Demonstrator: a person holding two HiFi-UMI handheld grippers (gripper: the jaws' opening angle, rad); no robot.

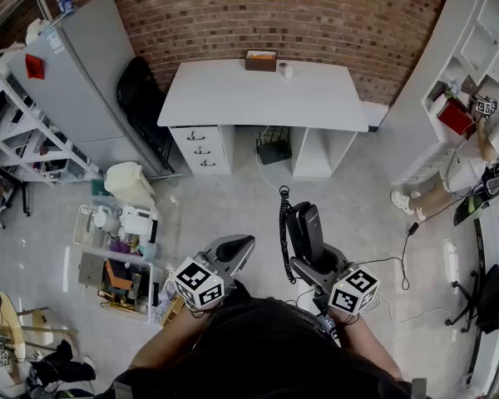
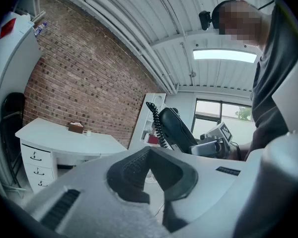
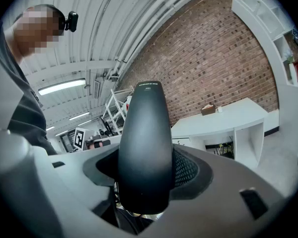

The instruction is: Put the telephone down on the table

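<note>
Right gripper view — right gripper [image 3: 146, 170] pinches telephone [image 3: 144, 123]; left gripper [image 2: 150, 155] pressed together.

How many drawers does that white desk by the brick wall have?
3, stacked at the desk left end in the head view: top drawer, middle drawer, bottom drawer. More may be hidden.
</note>
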